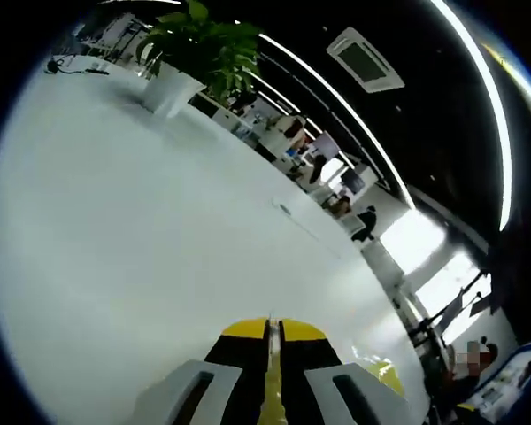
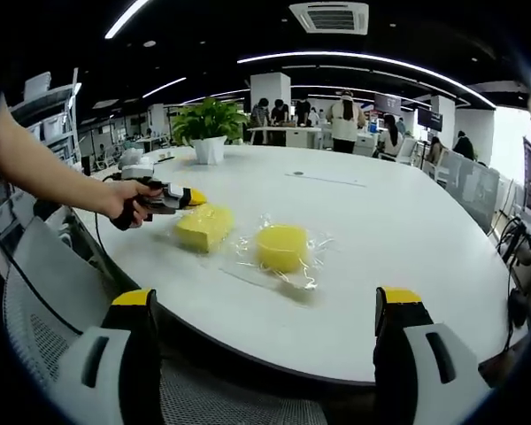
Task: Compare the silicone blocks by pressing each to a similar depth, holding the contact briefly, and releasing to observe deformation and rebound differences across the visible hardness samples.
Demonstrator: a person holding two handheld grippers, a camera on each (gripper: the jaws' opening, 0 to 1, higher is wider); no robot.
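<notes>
White round table [image 2: 363, 266] takes up the middle of the right gripper view, the room's desks and people in the far background. Potted plant [image 2: 209, 124] at the table's far edge, upper left of centre. Two yellow silicone samples near the table's near-left side: a squarish block [image 2: 203, 227] and, just right of it, a round block [image 2: 281, 245] lying on clear crinkled wrap [image 2: 305, 266]. A hand [image 2: 128, 200] at mid-left holds the left gripper [image 2: 193, 198], tip touching or just beside the squarish block's upper-left edge. In the left gripper view its jaws sit closed together, nothing between them. Right gripper [image 2: 274, 305]: jaws wide apart, bottom of frame, short of the table.
</notes>
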